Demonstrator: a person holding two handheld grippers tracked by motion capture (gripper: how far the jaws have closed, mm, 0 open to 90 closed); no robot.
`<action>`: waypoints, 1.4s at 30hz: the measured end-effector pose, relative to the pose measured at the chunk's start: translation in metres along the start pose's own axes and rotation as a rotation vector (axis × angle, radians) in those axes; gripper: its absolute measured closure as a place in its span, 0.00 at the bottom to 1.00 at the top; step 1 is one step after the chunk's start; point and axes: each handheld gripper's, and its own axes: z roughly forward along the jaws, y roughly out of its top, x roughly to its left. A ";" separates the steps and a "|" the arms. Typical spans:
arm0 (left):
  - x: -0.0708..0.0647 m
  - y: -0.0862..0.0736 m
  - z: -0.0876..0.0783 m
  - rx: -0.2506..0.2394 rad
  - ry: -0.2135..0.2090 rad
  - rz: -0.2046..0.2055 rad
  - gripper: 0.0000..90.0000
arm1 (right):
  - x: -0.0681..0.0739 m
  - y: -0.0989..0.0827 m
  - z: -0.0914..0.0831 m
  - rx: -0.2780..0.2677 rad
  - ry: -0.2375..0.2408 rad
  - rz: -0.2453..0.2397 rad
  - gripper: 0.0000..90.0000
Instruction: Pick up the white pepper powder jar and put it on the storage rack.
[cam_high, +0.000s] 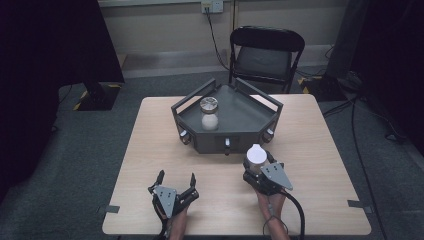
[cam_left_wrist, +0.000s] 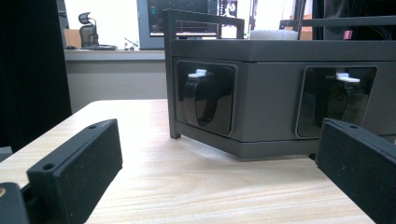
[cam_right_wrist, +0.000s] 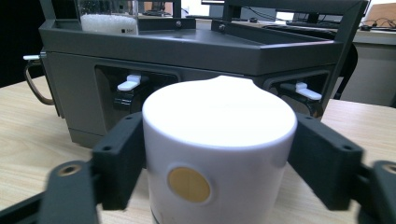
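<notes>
Grey carpet surrounds a pale wooden table (cam_high: 150, 150) in a dim room, with a black folding chair (cam_high: 265, 52) behind its far edge. Near the far middle stands a dark grey angular tray (cam_high: 250, 131) with raised rails, its front faces set with small latches; inside it stands a clear jar (cam_high: 209, 114) partly filled with a white substance. Bare wood lies open on both sides of the tray and along the near edge.

Right gripper (cam_right_wrist: 217, 154): jaws pinched against both sides of a white cylindrical container (cam_right_wrist: 219, 140), which stands on the table just in front of the tray's front right face; a round gold mark faces the camera. In the high view the container (cam_high: 256, 157) sits close to the tray, whether touching or apart cannot be told.

Left gripper (cam_high: 176, 181): jaws spread wide with nothing between them, resting low over the near left part of the table, well apart from the tray.

The container's base is cut off in the right gripper view. In that same view the jar's upper part is cut off. The container's lid detail is too washed out to read.
</notes>
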 end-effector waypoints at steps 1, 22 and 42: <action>0.000 0.000 0.000 0.000 0.000 0.000 0.00 | 0.000 0.001 0.001 0.008 0.001 0.002 0.29; 0.000 0.000 0.000 0.000 0.000 0.000 0.00 | -0.004 0.003 0.000 0.012 0.027 0.018 0.34; 0.000 0.000 0.000 0.000 0.000 0.000 0.00 | -0.012 0.013 -0.006 0.004 0.059 0.010 0.34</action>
